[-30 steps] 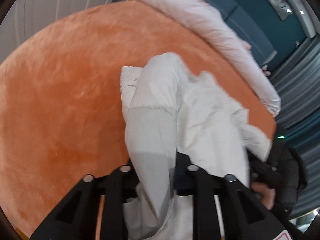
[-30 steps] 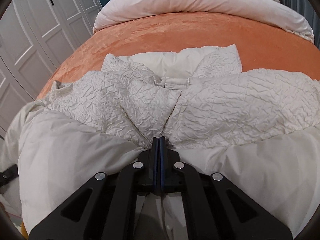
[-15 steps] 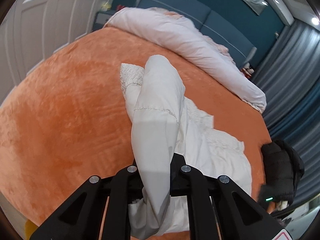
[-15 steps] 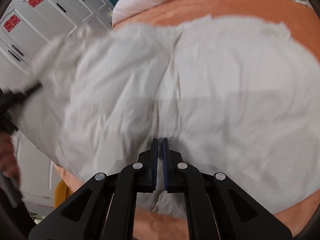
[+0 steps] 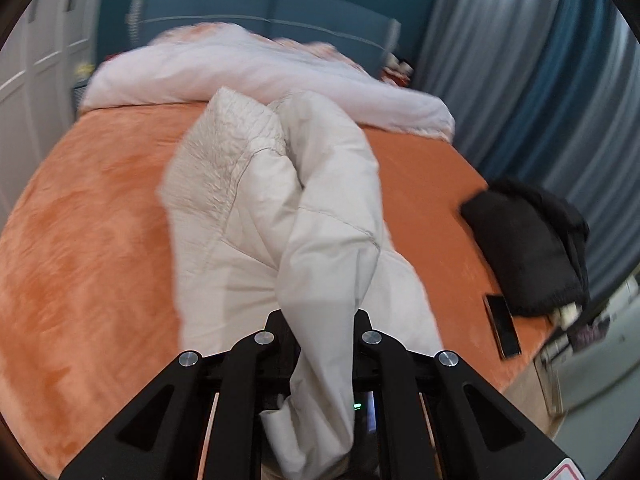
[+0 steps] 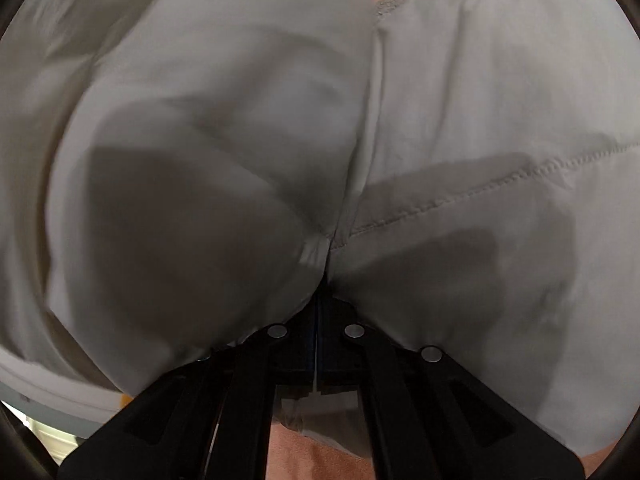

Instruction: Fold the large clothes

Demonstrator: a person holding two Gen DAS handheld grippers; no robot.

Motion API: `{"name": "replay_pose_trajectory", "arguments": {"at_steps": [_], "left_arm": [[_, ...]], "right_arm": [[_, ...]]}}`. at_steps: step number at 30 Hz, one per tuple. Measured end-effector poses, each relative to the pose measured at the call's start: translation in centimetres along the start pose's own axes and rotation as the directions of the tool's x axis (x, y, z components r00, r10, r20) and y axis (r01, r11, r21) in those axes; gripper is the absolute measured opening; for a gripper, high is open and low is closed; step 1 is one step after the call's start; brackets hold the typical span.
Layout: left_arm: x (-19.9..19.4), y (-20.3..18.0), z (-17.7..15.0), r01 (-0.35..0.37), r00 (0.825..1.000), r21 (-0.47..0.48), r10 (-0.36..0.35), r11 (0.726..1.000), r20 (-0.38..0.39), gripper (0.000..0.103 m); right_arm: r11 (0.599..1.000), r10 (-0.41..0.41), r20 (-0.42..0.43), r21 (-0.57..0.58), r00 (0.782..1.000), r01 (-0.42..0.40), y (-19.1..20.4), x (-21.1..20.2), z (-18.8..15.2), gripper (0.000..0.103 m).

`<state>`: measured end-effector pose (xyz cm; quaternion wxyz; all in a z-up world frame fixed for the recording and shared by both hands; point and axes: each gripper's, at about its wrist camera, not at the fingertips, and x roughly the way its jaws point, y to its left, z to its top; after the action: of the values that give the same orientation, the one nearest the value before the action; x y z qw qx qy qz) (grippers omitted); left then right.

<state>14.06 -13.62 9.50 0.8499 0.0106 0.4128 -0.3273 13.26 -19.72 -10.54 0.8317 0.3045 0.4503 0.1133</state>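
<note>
A large white padded jacket (image 5: 280,200) lies across the orange bedspread (image 5: 80,240). My left gripper (image 5: 324,320) is shut on a bunched part of the white jacket, which hangs down between its fingers. In the right wrist view the jacket (image 6: 460,120) fills nearly the whole frame, very close. My right gripper (image 6: 320,300) is shut on a fold of the white jacket at a seam. Its fingertips are hidden in the cloth.
A rolled white duvet (image 5: 260,76) lies along the bed's far end by a blue headboard (image 5: 260,8). A black garment (image 5: 524,248) and a phone (image 5: 502,328) lie at the bed's right edge. Grey curtains (image 5: 540,80) hang on the right.
Both grippers have lifted and swung the jacket. The left view has turned toward the headboard. The jacket has come much closer to the right camera and covers it.
</note>
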Motion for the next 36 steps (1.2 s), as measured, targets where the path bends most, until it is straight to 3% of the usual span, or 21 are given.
{"name": "replay_pose_trajectory", "arguments": {"at_steps": [4,9,12,17,20,24,30,33,36], "left_arm": [[3.9,-3.2,0.1,0.015,0.998,0.079,-0.01,0.997,-0.063,0.007],[8.4,-6.6,-0.6,0.027,0.99,0.144,-0.006,0.989,-0.141,0.007],[11.3,-8.2,-1.6,0.023,0.983,0.161,0.007,0.987,-0.183,0.008],[15.3,-10.8,-4.2,-0.01,0.977,0.219,0.057,0.976,-0.206,0.008],[16.5,-11.7,-5.0,-0.044,0.975,0.237,0.094,0.97,-0.2,0.008],[16.7,-11.9,-5.3,-0.071,0.972,0.242,0.121,0.968,-0.2,0.009],[15.6,-12.6,-5.3,-0.107,0.973,0.243,0.152,0.964,-0.173,0.013],[14.5,-12.9,-5.2,-0.127,0.975,0.238,0.166,0.963,-0.151,0.021],[13.3,-13.2,-5.2,-0.13,0.979,0.231,0.161,0.964,-0.123,0.036]], "right_arm": [[0.996,0.055,0.026,0.069,0.998,-0.056,-1.0,-1.8,-0.6,0.0],[0.982,0.087,0.073,0.159,0.994,-0.097,-4.3,-8.7,-3.5,0.003],[0.968,0.019,0.132,0.246,0.991,-0.051,-7.6,-14.2,-5.0,0.003],[0.941,-0.095,0.275,0.339,0.957,-0.004,-11.7,-22.6,-5.8,0.004],[0.94,-0.164,0.308,0.336,0.937,0.055,-12.3,-25.3,-5.5,0.004],[0.936,-0.205,0.337,0.343,0.919,0.083,-10.7,-25.4,-4.7,0.005],[0.943,-0.188,0.359,0.327,0.914,0.066,-12.1,-25.7,-4.5,0.005],[0.947,-0.191,0.368,0.314,0.91,0.072,-12.1,-25.5,-4.8,0.02],[0.95,-0.189,0.387,0.303,0.903,0.069,-11.6,-26.0,-4.8,0.022]]}}
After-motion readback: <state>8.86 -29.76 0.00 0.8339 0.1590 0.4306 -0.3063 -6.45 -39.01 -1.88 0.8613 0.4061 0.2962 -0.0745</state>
